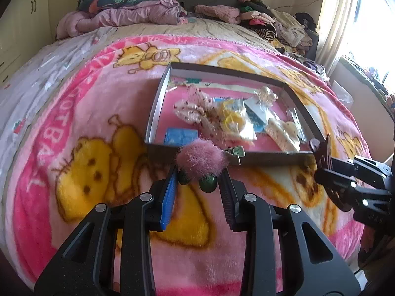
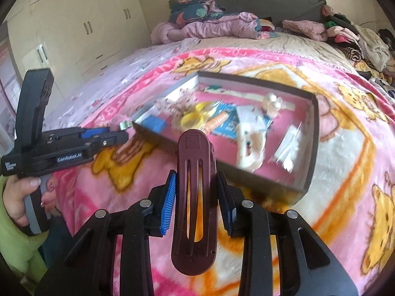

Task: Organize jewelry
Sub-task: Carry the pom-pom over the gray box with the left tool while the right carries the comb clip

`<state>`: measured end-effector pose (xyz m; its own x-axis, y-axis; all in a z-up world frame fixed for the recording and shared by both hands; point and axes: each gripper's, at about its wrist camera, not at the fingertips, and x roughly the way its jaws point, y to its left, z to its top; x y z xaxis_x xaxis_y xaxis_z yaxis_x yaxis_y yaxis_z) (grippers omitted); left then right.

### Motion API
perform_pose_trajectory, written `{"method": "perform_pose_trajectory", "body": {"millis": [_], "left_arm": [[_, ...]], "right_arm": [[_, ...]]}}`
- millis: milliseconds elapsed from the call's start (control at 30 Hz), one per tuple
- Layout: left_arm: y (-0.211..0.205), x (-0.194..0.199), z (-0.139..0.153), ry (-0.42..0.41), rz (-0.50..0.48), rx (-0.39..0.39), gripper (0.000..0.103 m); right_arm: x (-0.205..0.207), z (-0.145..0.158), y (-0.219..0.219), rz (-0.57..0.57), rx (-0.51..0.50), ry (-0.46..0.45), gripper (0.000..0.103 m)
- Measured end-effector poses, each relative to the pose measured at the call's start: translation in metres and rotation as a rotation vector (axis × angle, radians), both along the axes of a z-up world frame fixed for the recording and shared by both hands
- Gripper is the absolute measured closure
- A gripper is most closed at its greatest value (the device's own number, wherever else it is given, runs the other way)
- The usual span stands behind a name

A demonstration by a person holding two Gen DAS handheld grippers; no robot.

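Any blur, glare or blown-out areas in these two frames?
Left wrist: window at upper right blown out; tray contents slightly soft; pink pom-pom clip fairly sharp. Right wrist: motion blur smears the tray contents; maroon hair clip stays sharp. Both views show fisheye bending and dark corners.

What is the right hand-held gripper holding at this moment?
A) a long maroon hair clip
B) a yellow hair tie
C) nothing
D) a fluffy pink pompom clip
A: the right hand-held gripper is closed on a long maroon hair clip, while the fluffy pink pompom clip sits in the left hand-held gripper.
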<state>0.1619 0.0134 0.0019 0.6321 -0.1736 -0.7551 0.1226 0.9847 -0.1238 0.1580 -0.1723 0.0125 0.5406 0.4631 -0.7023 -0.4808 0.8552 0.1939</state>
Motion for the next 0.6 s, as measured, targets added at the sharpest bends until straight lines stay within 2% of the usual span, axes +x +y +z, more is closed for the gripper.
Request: {"method": "perform_pose_trajectory", "body": {"millis": [600], "left_arm": [[-0.020,0.045,0.008,-0.015,-0.050,0.020,0.078]], "right_arm": [[0.044,0.025,-0.036,-0.122,0.028,-0.075,0.072]]}}
